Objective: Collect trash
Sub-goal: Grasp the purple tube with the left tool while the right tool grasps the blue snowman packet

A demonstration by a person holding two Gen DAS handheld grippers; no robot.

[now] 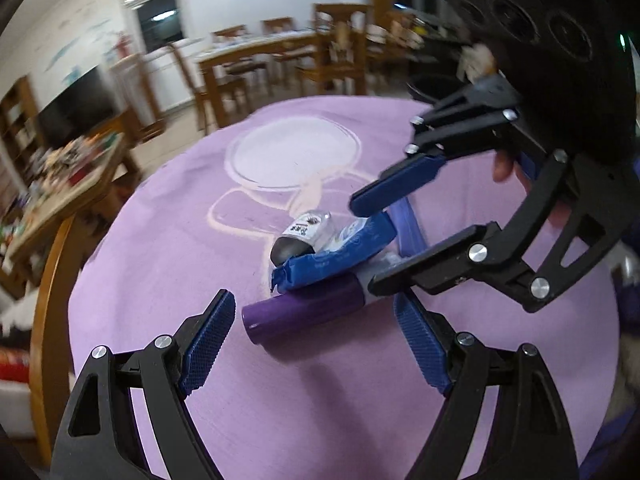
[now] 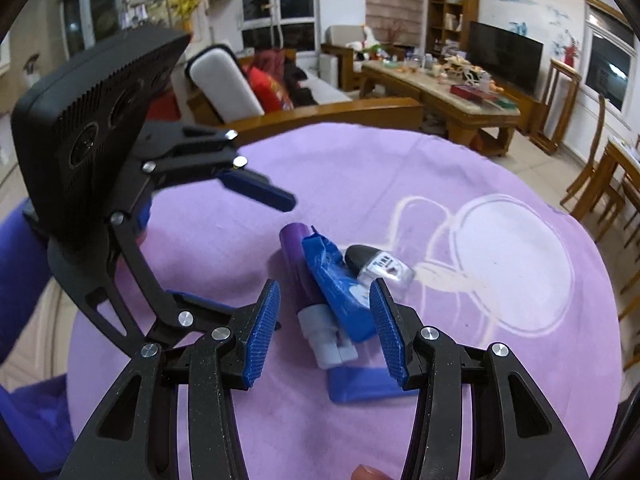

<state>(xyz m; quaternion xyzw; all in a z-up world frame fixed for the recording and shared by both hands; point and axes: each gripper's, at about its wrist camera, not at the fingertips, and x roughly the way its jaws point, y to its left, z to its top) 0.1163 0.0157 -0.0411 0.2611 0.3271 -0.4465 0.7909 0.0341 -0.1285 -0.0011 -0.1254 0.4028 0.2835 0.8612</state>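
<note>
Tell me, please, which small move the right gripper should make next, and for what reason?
Probably lower the right gripper a little and close its jaws on the blue wrapper. The jaws stand open on either side of the wrapper and of the purple tube under it, pressing on nothing. The wrapper lies on top of the pile, so it should lift first. The left gripper is open nearby.

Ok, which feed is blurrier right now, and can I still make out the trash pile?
Left wrist view: background chairs smeared, pile sharp, purple tube and blue wrapper clear. Right wrist view: steadier, small bottle slightly soft; both bend at the edges.
</note>
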